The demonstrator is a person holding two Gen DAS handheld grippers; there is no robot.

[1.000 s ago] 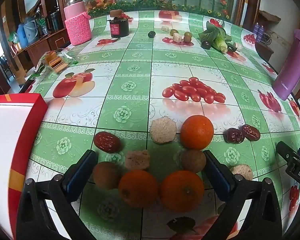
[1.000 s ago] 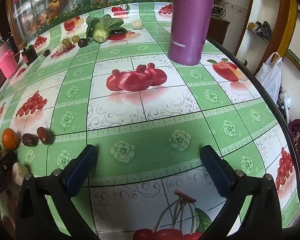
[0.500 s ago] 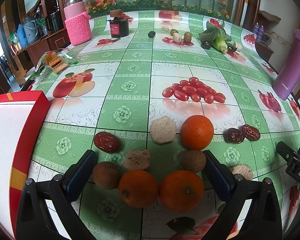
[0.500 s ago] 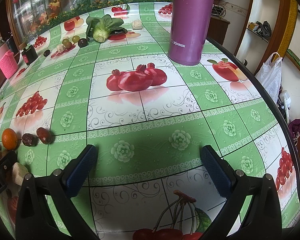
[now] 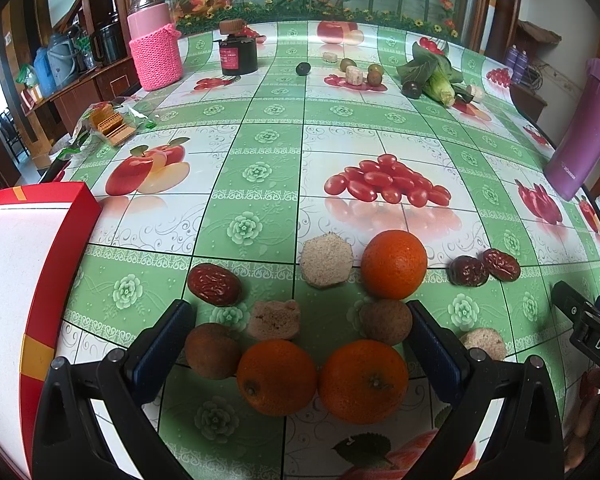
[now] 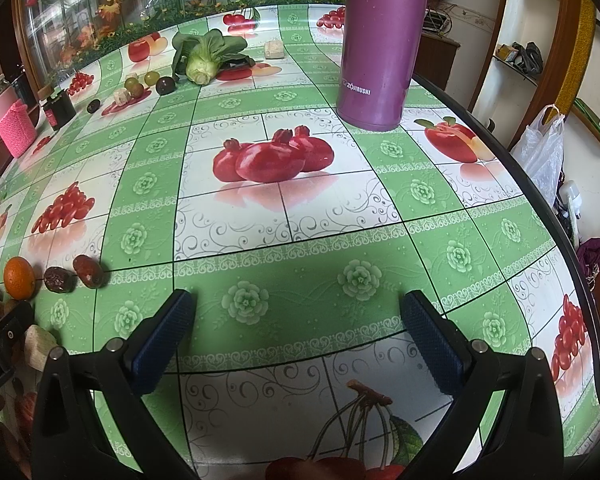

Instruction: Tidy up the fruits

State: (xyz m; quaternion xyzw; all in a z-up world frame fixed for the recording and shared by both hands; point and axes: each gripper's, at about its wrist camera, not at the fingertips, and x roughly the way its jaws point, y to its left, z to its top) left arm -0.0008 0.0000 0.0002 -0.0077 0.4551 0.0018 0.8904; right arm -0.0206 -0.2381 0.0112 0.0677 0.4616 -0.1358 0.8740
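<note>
My left gripper (image 5: 300, 320) stands open over a cluster of fruit on the patterned tablecloth. Two oranges (image 5: 277, 376) (image 5: 363, 380) lie side by side between its fingers, a third orange (image 5: 393, 263) sits farther off. Two brown round fruits (image 5: 212, 356) (image 5: 385, 321) rest just inside each fingertip. A red date (image 5: 214, 284) lies front left, two darker dates (image 5: 484, 269) to the right. Pale cake pieces (image 5: 326, 260) sit among them. A red-rimmed white box (image 5: 4, 272) is at the left. My right gripper (image 6: 300, 312) is open over bare cloth.
A purple flask (image 6: 376, 44) stands ahead of the right gripper near the table's curved right edge (image 6: 540, 200). Far back are bok choy (image 6: 204, 56), small round fruits, a pink knit-covered jar (image 5: 154, 52), a black jar (image 5: 238, 54) and a biscuit packet (image 5: 108, 124).
The left wrist view has shifted slightly, with the red box a little lower and farther left. Both grippers stay open and the fruit has not moved.
</note>
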